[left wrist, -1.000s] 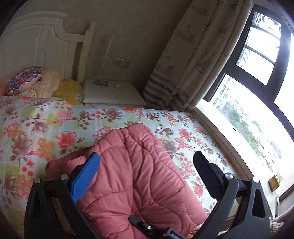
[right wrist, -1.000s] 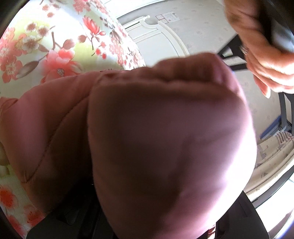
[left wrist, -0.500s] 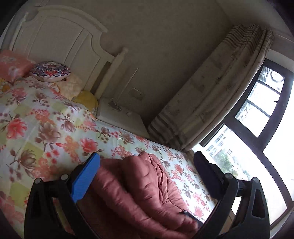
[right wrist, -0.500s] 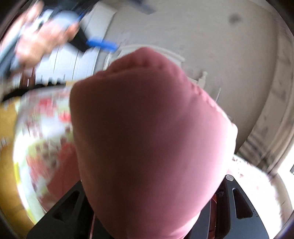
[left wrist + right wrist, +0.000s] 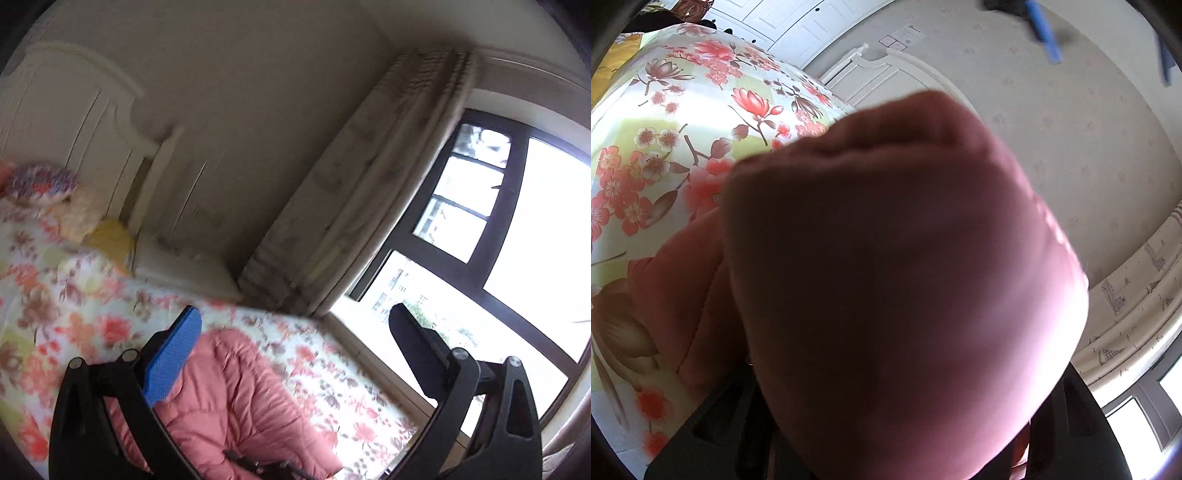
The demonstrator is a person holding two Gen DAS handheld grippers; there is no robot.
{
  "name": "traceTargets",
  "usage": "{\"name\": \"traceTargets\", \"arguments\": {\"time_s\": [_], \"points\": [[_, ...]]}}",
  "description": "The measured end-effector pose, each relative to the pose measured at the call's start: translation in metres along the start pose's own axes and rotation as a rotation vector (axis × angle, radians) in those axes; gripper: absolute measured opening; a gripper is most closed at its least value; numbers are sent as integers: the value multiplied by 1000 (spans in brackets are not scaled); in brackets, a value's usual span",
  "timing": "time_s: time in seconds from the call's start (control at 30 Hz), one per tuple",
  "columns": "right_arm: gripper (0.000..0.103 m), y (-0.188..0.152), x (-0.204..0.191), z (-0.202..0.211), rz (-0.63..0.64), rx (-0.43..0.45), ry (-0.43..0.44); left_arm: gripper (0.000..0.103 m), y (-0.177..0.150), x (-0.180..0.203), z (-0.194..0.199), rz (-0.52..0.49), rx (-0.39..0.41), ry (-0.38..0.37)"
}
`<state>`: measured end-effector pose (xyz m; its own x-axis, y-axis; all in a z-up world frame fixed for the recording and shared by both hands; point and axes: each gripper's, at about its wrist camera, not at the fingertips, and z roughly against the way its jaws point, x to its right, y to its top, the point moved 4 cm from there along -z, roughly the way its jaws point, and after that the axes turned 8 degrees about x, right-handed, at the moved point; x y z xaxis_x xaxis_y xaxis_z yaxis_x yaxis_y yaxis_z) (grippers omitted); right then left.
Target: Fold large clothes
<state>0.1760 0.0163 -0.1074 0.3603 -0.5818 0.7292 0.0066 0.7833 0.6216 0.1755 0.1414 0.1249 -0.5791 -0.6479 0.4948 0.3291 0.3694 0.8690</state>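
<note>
The pink quilted jacket (image 5: 236,406) lies bunched on the near part of the floral bed (image 5: 74,295), only partly folded, I judge. The right tongs (image 5: 886,424) grip a thick bundle of it; the left tongs (image 5: 295,347) hover wide and empty above it, so flattening and further folds remain.

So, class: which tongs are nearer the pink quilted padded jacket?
Right. The right tongs are buried in the pink quilted padded jacket, gripping it; the left tongs hang open above it, apart.
</note>
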Motion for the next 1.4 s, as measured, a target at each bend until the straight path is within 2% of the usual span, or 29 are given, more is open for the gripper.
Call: {"name": "traceTargets", "arguments": {"time_s": [0.07,0.17,0.23,0.3,0.33,0.53,0.67,0.77,0.93,1.0,1.03,1.1,1.2,1.27,1.3,1.33,1.37,1.4], "points": [[53,-7,-5,15,0,-1,-2,101,7,19,-1,-81,24,-25],[53,-4,-7,8,1,-1,-2,101,10,39,-17,-191,-10,-10],[53,-4,-6,8,0,0,-2,101,7,46,-33,-284,-56,70],[53,-4,-6,7,0,-1,-2,101,7,46,-47,-360,-50,234],[53,-4,-6,7,0,0,-1,101,9,47,-49,-371,-44,259],[53,-2,-1,7,-47,-3,15,101,20,70,-35,-386,74,170],[53,-1,-1,8,-42,-5,10,101,17,65,-36,-379,57,164],[53,1,1,9,-38,-6,9,101,10,51,-45,-305,-26,132],[54,3,1,13,-32,-8,7,101,-1,55,-54,-353,-49,61],[54,3,3,17,-29,-9,7,101,-11,53,-66,-375,-112,27],[54,5,-3,3,-30,-10,10,101,-18,49,-72,-395,-138,37],[54,6,-3,1,-28,-11,11,101,-33,33,-87,-413,-203,69],[54,6,-3,1,-30,-9,10,101,-83,-14,-111,-420,-372,123],[54,6,-3,0,-28,-10,11,101,-155,-87,-137,-430,-646,307],[54,6,-4,0,-24,-8,14,101,-186,-116,-142,-400,-730,317],[54,6,-6,-2,-23,-22,44,101,-189,-137,-136,-246,-674,274],[54,6,-6,-5,-29,-32,57,101,-184,-146,-131,-182,-638,271],[54,6,-6,-5,-30,-27,57,101,-185,-142,-130,-214,-632,291]]}}
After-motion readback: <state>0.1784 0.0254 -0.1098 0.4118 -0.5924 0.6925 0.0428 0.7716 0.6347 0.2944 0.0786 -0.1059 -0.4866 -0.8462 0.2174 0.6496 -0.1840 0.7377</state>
